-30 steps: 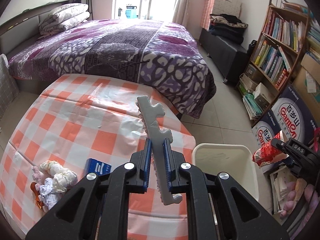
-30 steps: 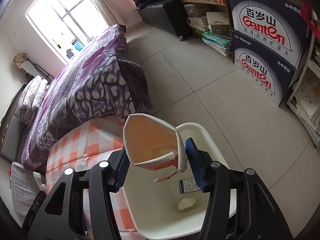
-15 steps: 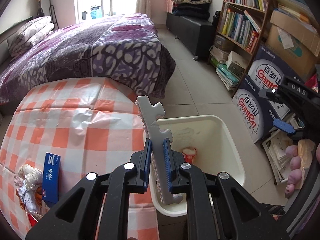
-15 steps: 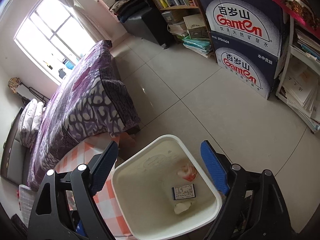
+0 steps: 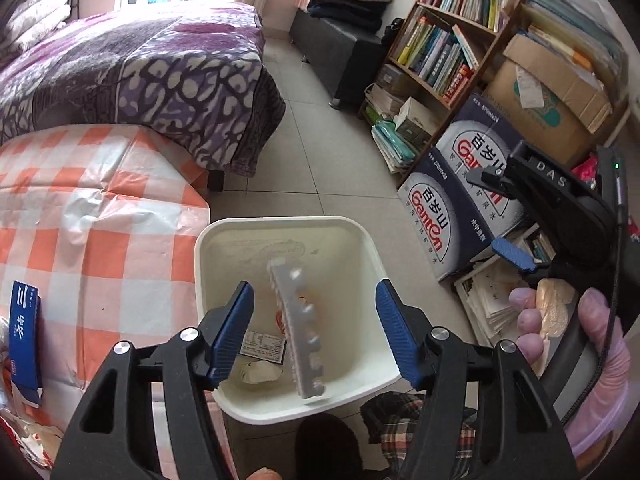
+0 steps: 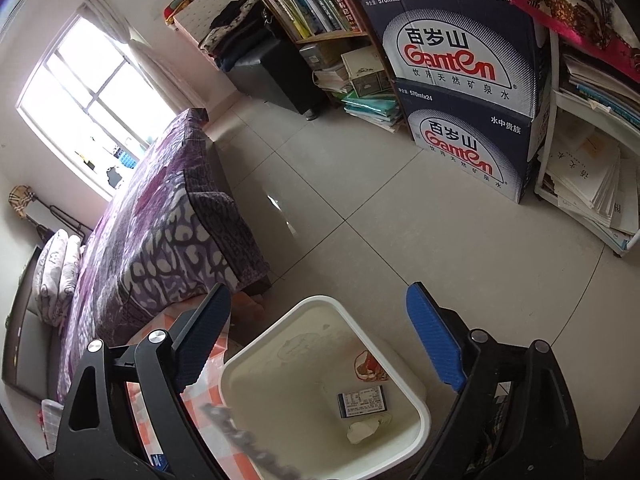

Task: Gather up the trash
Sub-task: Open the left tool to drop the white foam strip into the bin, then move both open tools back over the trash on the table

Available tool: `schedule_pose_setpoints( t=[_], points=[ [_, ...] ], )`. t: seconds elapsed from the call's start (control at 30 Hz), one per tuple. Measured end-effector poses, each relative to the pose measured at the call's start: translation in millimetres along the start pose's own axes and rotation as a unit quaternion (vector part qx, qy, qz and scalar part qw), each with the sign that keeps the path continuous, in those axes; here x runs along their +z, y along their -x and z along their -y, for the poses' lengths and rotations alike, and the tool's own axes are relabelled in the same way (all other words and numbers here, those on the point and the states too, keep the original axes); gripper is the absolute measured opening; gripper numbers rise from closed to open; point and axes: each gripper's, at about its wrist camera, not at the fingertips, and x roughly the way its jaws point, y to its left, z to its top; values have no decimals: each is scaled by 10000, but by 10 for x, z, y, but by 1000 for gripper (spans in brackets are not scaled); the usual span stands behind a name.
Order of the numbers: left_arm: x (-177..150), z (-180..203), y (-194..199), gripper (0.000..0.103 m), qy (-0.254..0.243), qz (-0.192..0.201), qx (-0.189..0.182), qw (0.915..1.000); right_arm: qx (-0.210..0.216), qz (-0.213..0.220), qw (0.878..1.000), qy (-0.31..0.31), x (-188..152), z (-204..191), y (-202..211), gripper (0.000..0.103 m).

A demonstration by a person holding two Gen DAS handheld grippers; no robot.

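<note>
We see our left gripper as two black, angular plastic arms with cut-out windows, each carrying round silver screws and ending in a ribbed blue pad. Our right gripper is built alike: black arms, silver screws, blue textured pads. From the left wrist view its black body bears white letters "DAS", a small green light and a thin black cable. Our right hand wears a translucent pinkish glove.
</note>
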Motion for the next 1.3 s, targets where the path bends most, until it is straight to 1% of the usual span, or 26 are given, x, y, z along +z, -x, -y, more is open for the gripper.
schedule_pose_setpoints(
  t=[0.1, 0.2, 0.27, 0.4, 0.43, 0.53, 0.6, 0.73, 0.8, 0.9, 1.1, 1.23, 1.3],
  points=[
    [9, -41, 18, 63, 13, 35, 151, 9999, -11, -12, 10000, 26, -20, -28, -13, 89],
    [-13, -102, 59, 67, 2, 62, 341, 9994, -21, -47, 10000, 52, -37, -65, -35, 91],
    [-33, -138, 91, 69, -42, 95, 476, 9988, -34, -114, 9998, 144, -67, -128, -69, 94],
    [-71, -213, 154, 76, -198, 192, 871, 9958, -60, -235, 9990, 388, -167, -282, -123, 95],
    [-79, -234, 173, 76, -237, 229, 970, 9947, -70, -252, 9986, 469, -196, -329, -133, 95],
    [-93, -331, 231, 80, -351, 299, 1285, 9906, -94, -269, 9973, 673, -284, -462, -152, 95],
    [-111, -411, 278, 80, -392, 360, 1513, 9871, -113, -298, 9962, 809, -347, -548, -172, 95],
    [-136, -617, 360, 81, -388, 399, 2036, 9775, -118, -434, 9933, 1067, -486, -725, -235, 95],
    [-135, -739, 397, 83, -342, 396, 2217, 9737, -138, -488, 9910, 1237, -570, -829, -270, 95],
    [-138, -977, 449, 83, -161, 296, 2417, 9698, -149, -555, 9868, 1512, -709, -999, -319, 95],
    [-177, -1558, 617, 83, 589, 139, 2626, 9630, -55, -680, 9734, 2186, -1063, -1403, -380, 95],
    [-233, -1943, 736, 83, 1087, 7, 2784, 9543, 41, -751, 9592, 2725, -1342, -1681, -404, 95],
    [-269, -2135, 802, 83, 1301, -14, 2907, 9479, 100, -810, 9520, 2951, -1476, -1810, -418, 95]
  ],
)
